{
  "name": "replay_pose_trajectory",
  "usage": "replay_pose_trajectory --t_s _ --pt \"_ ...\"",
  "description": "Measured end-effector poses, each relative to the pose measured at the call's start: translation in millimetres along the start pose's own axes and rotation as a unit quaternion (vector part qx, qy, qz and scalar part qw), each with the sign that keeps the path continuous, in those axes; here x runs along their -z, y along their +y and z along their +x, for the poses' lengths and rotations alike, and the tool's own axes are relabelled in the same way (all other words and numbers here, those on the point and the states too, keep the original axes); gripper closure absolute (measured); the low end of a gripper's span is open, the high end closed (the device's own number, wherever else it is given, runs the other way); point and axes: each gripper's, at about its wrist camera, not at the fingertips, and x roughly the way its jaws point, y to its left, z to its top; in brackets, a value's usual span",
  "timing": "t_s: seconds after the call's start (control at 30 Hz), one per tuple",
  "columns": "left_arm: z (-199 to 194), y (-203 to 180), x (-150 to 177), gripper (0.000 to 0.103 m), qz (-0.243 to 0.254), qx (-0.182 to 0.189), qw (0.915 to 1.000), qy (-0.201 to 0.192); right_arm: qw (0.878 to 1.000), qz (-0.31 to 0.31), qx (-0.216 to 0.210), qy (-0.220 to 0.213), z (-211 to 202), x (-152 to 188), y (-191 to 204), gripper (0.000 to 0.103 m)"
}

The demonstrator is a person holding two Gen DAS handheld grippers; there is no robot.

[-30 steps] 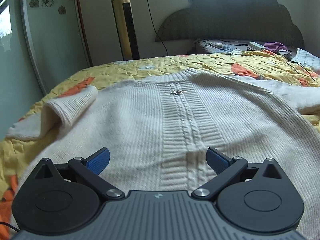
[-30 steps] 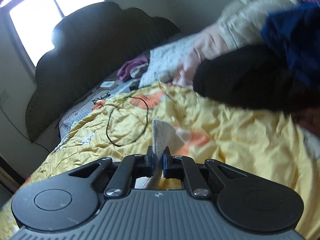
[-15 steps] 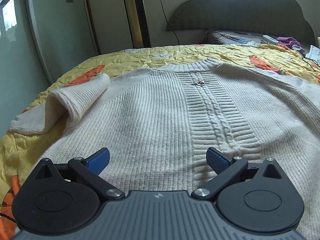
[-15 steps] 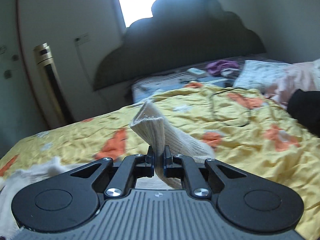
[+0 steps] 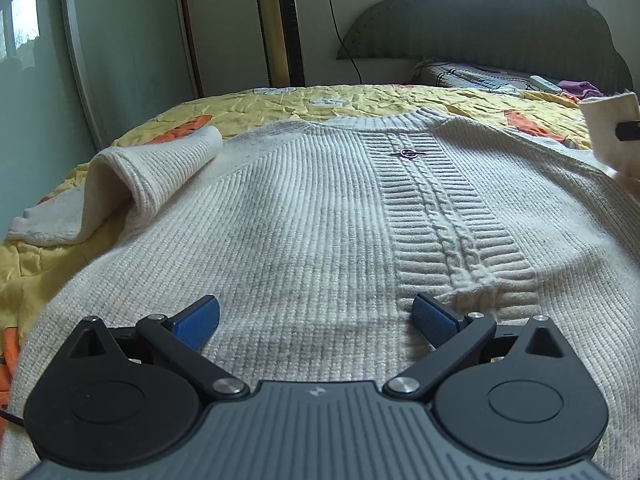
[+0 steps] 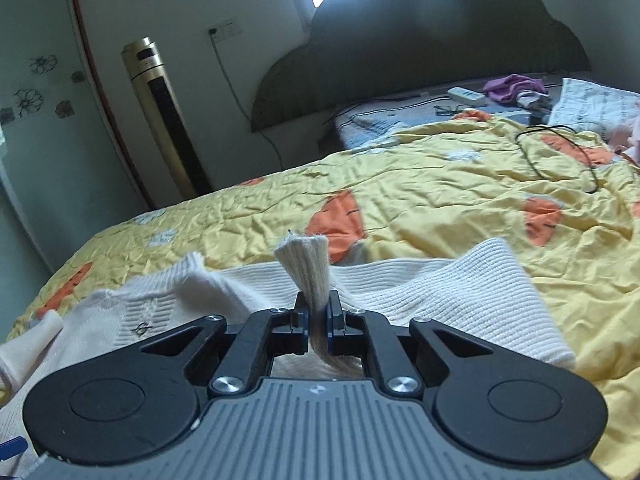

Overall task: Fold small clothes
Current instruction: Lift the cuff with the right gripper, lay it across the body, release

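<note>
Cream ribbed knit covers most of the bed: a sweater [image 5: 320, 208] lies face up on the yellow and orange quilt [image 6: 420, 184], its neckline toward the dark headboard [image 5: 500, 20] and a small metal ring [image 5: 408, 153] fastened on the cable panel down its middle. One sleeve [image 5: 160, 176] is doubled back on itself at the sweater's left shoulder, its cuff resting on the quilt beside the body.

Low over the hem end, the left gripper [image 5: 316, 318] points forward and somewhat down along the garment. Its blue-padded fingers [image 5: 196, 320] stand wide apart with only flat knit between them, and I cannot tell whether they touch the fabric.

At the far right of that view the other sleeve's cuff [image 5: 608, 128] hangs lifted off the bed. The right gripper [image 6: 318, 320] holds it: its fingers are pressed together on the bunched cuff, whose ribbed end sticks up above them, while the rest of that sleeve trails off to the right onto the quilt. This gripper also tilts downward, aimed across the sweater toward the corner of the room where a gold tower fan [image 6: 168, 120] stands.

A black cable [image 6: 560, 152] loops on the quilt near the pillows, well away from the sweater.
</note>
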Motion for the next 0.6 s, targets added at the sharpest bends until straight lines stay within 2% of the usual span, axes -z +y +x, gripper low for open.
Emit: replay_pose_trajectory --t_s 0.33,0.6 --pt "0 1 1 0.0 -0.005 0.002 1.0 0.0 1.0 -0.015 -0.024 0.01 14 2 56 0.092" --pt "0 3 2 0.0 -0.009 0.006 0.9999 0.001 0.999 -0.009 -0.039 0.013 23 -5 81 0.092"
